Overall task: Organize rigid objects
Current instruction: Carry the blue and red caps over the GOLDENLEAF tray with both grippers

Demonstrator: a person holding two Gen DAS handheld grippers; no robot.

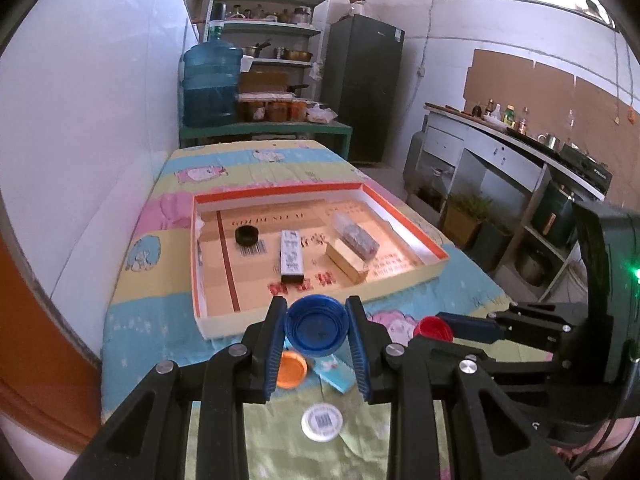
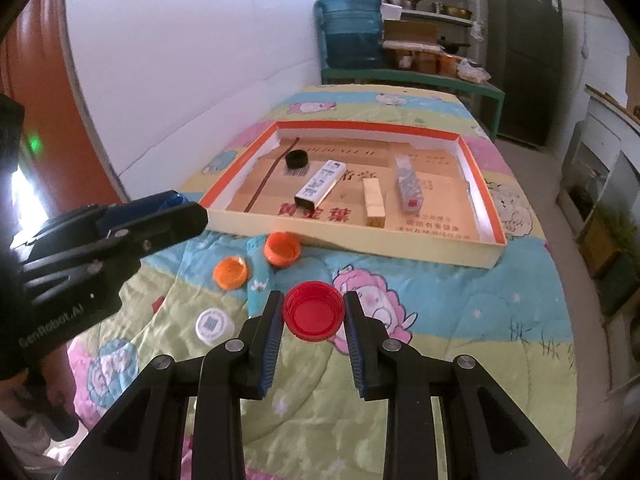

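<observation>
My left gripper (image 1: 317, 314) is shut on a blue bottle cap (image 1: 316, 326), held hollow side up above the bedcover just short of the shallow orange-rimmed cardboard box (image 1: 320, 190). My right gripper (image 2: 313, 307) is shut on a red cap (image 2: 313, 315), also hollow side up, over the bedcover. Inside the box (image 2: 486, 196) lie a black cap (image 2: 297, 159), a white printed carton (image 2: 320, 187), a gold bar-shaped box (image 2: 374, 202) and a clear wrapped packet (image 2: 408, 188). On the cover lie two orange caps (image 2: 282, 249) (image 2: 230, 273) and a white cap with a code label (image 2: 213, 325).
The patterned bedcover (image 2: 460, 320) covers a table against a white wall. A blue water jug (image 1: 212, 84), shelves and a dark fridge (image 1: 362, 88) stand behind it. A counter with bottles (image 1: 512, 128) runs along the right. A small blue paper packet (image 2: 260, 280) lies beside the orange caps.
</observation>
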